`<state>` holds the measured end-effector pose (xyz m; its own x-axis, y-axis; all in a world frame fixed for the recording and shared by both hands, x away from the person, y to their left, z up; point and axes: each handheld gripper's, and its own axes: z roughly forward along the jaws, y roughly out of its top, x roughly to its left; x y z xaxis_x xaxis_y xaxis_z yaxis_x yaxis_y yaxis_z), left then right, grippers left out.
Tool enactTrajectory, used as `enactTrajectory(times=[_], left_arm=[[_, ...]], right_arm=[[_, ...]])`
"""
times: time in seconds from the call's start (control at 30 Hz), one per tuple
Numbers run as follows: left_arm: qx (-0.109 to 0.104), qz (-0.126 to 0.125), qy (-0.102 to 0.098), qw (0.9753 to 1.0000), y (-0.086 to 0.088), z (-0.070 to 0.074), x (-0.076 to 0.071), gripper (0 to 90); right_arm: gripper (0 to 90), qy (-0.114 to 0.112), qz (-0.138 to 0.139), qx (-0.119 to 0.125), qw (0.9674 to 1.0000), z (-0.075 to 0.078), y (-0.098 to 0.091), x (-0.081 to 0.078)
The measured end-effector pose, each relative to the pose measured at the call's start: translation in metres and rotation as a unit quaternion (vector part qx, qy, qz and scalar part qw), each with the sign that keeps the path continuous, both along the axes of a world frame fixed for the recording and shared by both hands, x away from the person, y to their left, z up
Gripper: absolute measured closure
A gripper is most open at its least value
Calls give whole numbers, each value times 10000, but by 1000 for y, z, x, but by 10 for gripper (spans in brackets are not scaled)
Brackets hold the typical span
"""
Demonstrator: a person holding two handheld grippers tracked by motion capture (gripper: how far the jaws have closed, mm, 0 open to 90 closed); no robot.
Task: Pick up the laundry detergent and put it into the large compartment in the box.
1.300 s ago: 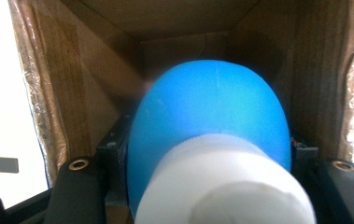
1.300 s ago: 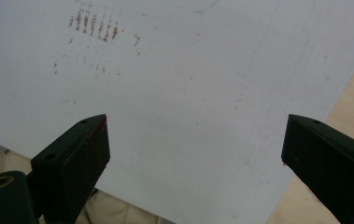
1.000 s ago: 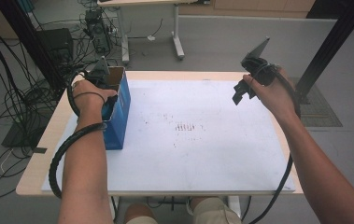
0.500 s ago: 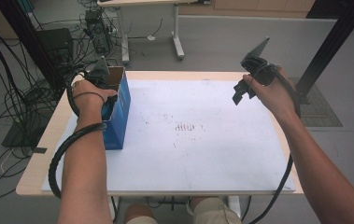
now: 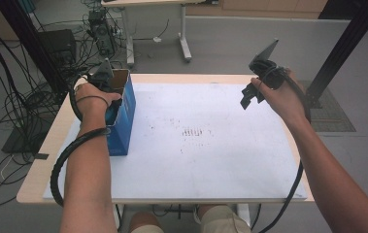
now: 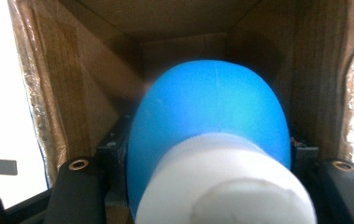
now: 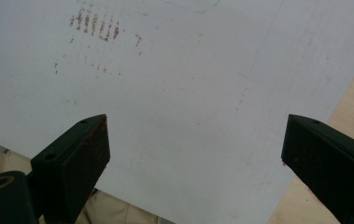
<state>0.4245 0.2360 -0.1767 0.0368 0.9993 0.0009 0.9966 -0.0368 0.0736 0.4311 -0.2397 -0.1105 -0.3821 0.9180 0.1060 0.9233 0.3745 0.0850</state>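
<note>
The desk [image 5: 41, 160] carries a large white sheet [image 5: 201, 160] that covers most of its top; a cluster of small brown marks [image 5: 191, 132] lies near the sheet's middle. An open cardboard box [image 5: 123, 114] with blue outer walls stands upright on the left part of the sheet, close to the desk's left edge. The left hand-held gripper [image 5: 105, 80] sits at the box's open top with its tip directed into the box. In the left gripper view, its jaws are closed on a blue bottle [image 6: 209, 116] with a white ribbed cap [image 6: 226, 182]; the bottle lies between the jaws, cap toward the camera, and its body is inside the box's brown inner walls. The right hand-held gripper [image 5: 254, 94] is held in the air over the far right part of the sheet, well apart from the box. In the right gripper view, its jaws stand wide apart with nothing between them, above the bare sheet near the sheet's edge.
</note>
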Motion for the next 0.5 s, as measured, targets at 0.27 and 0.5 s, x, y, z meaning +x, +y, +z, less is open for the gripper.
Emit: enactTrajectory(times=[0.27, 0.5], left_arm=[[14, -17, -34, 10000, 0, 1, -2, 356], [23, -20, -53, 10000, 1, 5, -3, 332]], right_arm=[[80, -24, -19, 4, 10000, 1, -2, -1], [80, -34, -12, 13, 10000, 1, -1, -1]])
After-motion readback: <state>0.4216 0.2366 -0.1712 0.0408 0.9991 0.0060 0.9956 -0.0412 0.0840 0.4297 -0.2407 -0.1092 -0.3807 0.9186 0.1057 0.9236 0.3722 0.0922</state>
